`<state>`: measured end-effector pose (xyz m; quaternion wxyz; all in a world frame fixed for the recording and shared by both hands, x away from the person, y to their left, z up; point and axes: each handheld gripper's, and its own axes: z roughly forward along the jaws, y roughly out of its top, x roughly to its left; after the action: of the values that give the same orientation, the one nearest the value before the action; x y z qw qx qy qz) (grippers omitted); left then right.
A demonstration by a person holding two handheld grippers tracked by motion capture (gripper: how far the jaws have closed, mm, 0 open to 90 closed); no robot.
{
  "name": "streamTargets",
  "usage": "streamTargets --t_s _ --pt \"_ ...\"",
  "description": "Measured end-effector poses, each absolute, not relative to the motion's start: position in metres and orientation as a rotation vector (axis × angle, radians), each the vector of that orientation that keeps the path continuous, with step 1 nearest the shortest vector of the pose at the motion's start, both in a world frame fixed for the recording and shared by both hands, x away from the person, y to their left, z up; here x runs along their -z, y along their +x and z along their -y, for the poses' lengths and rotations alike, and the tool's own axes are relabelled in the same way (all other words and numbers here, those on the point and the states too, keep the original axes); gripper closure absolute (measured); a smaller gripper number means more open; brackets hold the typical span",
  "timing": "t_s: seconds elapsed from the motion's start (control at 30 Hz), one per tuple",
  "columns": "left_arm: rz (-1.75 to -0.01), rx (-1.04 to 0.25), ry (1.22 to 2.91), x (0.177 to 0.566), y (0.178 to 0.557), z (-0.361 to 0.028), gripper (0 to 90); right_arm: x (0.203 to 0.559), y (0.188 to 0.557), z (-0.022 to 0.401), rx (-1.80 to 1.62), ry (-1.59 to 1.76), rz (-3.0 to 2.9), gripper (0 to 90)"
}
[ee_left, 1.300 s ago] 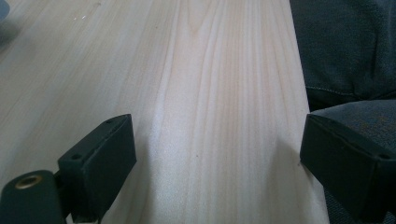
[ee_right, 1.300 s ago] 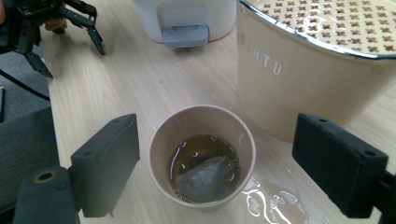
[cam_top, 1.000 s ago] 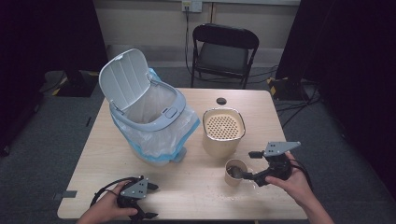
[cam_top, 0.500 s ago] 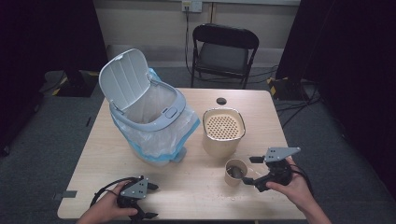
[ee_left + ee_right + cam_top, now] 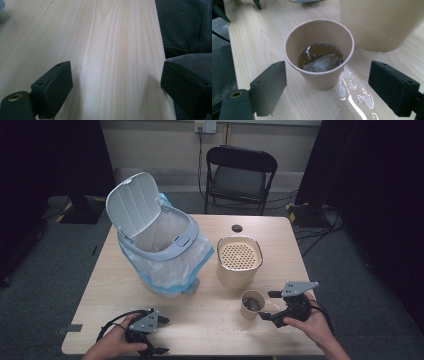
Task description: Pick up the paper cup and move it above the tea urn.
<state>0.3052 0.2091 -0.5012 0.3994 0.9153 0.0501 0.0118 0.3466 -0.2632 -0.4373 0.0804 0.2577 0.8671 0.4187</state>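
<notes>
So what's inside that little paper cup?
The paper cup holds brownish liquid with a soaked tea bag lying in it. The bag and the murky liquid cover the cup's bottom, so anything beneath them cannot be seen. Spilled drops glisten on the table beside it.

Beige container [image 5: 384, 22] cropped at top
</notes>
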Motion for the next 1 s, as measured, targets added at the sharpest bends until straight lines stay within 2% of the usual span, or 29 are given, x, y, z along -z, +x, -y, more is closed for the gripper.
streamTargets --t_s 1.0 --pt "-0.127 -0.03 2.316 0.501 0.305 -0.209 9.9 0.468 0.354 0.249 -1.255 0.745 -2.6 14.9"
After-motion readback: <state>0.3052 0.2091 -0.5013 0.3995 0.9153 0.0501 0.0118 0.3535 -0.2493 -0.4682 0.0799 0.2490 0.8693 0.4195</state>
